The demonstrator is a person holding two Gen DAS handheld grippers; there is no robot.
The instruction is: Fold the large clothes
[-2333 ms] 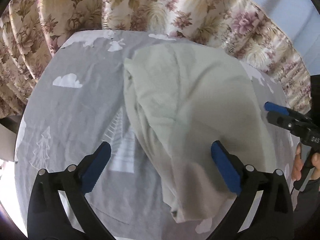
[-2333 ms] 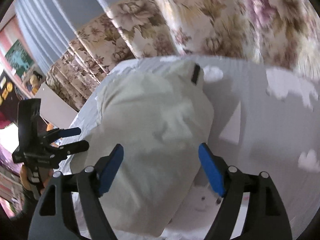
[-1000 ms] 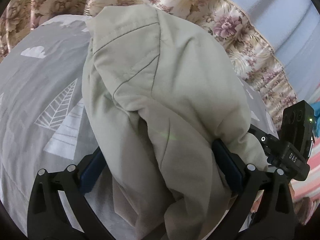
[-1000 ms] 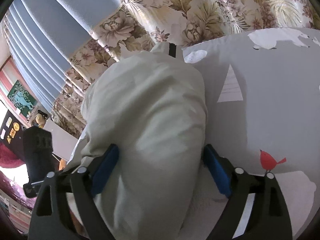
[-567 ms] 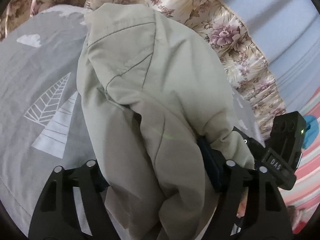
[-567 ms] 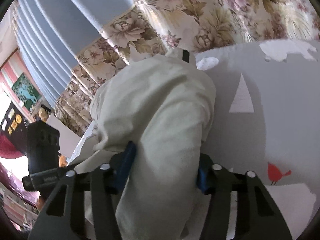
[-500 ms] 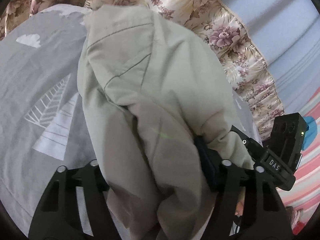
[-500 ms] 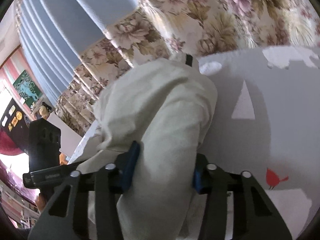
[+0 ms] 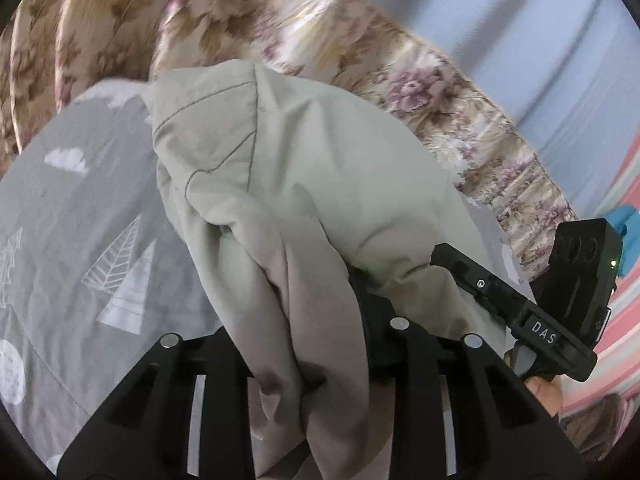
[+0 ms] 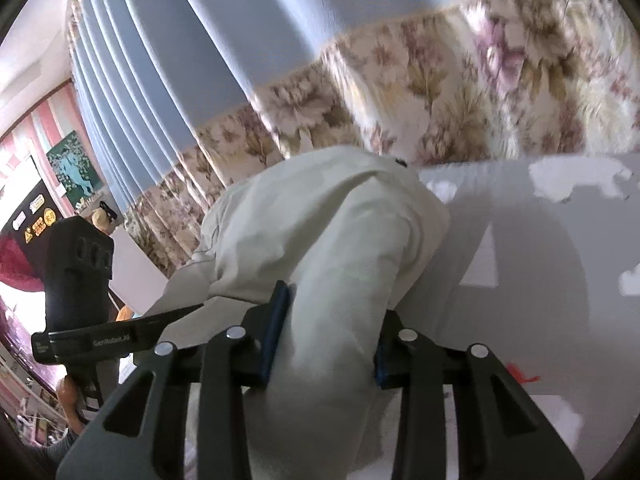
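The pale grey-green cotton garment point(image 9: 320, 184) hangs bunched above the grey patterned bed sheet point(image 9: 80, 248); the left tongs point(image 9: 304, 320) and right tongs point(image 10: 328, 332) are both closing, clamped on its near edge; this looks like the lift, and next calls for carrying that edge far to fold.

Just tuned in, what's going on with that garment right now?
A person holds a gripper in each hand, and both are pinching bunched folds of the pale beige garment over the grey patterned bedsheet. The left gripper and the right gripper are both closing, with cloth between the jaws. The folding itself is not yet done.
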